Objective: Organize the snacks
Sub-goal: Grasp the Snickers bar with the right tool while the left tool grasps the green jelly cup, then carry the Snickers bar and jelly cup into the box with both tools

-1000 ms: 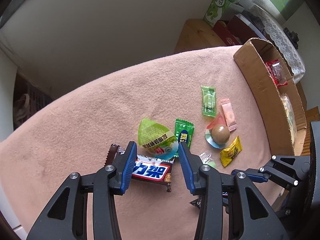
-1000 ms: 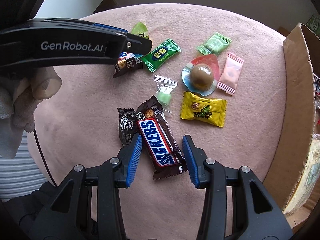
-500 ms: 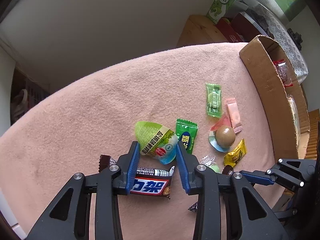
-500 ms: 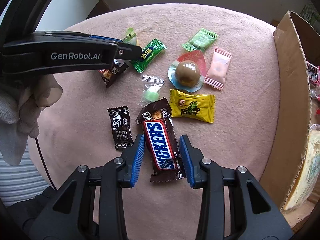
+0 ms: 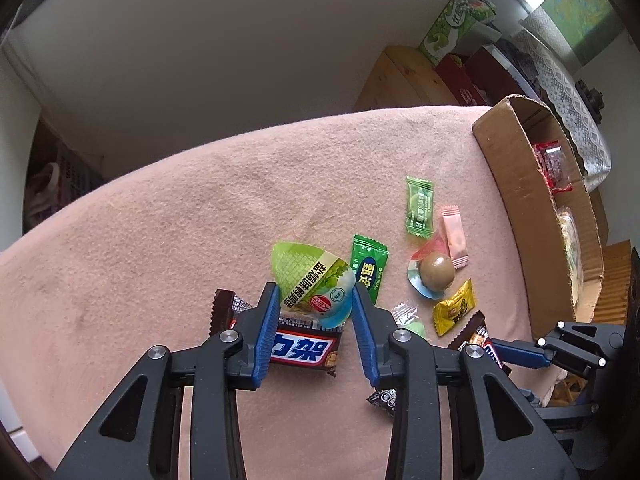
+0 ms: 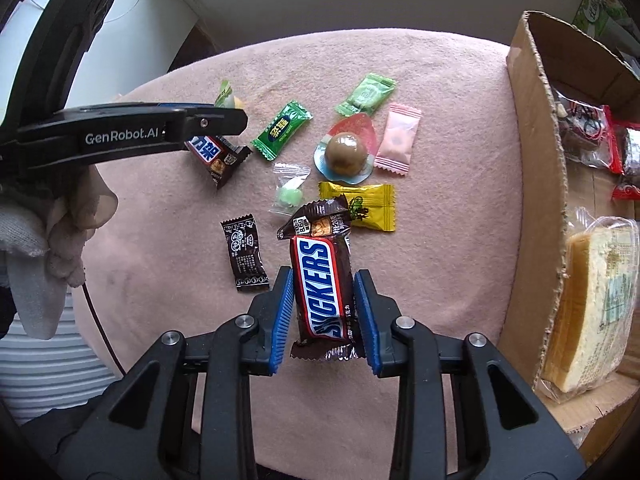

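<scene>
Two hand-held grippers work over a bench (image 5: 168,216) under pink cloth, with a cardboard box (image 6: 538,184) of snacks at its right edge. Left hand-held gripper (image 5: 314,312): blue pads, just closed in, clamp a green jelly cup (image 5: 310,278) above a brown chocolate bar (image 5: 304,350). Right hand-held gripper (image 6: 323,312): pads have just closed on a Snickers bar (image 6: 323,292), lifted above the cloth. Small wrapped candies lie scattered between, including a yellow packet (image 6: 368,206).
</scene>
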`<move>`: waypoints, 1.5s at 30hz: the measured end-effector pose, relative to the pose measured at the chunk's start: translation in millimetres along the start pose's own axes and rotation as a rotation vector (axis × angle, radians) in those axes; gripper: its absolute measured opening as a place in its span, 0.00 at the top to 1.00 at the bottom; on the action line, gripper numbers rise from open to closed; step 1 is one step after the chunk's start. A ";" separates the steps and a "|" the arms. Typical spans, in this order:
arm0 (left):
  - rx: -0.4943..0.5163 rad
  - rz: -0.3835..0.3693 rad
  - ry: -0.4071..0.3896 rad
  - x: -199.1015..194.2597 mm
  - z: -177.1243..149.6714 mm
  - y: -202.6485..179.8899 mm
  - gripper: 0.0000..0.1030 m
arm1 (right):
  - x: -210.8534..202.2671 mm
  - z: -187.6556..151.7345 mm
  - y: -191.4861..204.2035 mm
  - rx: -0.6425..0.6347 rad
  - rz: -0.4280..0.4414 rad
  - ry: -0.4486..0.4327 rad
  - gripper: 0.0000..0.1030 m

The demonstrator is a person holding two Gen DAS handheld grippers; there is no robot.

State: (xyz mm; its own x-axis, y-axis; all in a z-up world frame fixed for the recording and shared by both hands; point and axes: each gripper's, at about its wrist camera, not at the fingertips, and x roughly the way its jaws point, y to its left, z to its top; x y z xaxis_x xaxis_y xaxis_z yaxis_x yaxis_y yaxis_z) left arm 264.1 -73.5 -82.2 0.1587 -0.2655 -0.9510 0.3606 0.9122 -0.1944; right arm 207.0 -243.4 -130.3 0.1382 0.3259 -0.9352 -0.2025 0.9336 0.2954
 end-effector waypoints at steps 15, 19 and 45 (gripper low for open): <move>0.066 -0.019 -0.046 -35.7 -10.2 -46.3 0.67 | -86.1 -10.9 -39.3 0.091 -0.003 -0.132 0.69; 0.103 -0.057 -0.054 -39.1 -5.5 -73.6 0.67 | -109.5 -20.0 -60.8 0.125 -0.028 -0.161 0.69; 0.284 -0.141 -0.037 -15.7 17.4 -203.2 0.67 | -139.4 -39.0 -175.2 0.312 -0.170 -0.228 0.69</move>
State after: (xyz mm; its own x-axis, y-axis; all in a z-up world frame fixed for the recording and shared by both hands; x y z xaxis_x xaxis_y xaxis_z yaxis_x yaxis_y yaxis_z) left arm 204.3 -260.1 -23.5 0.1203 -0.3992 -0.9090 0.6225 0.7436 -0.2441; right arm 185.5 -458.2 -59.3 0.3627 0.1554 -0.9189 0.1402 0.9657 0.2187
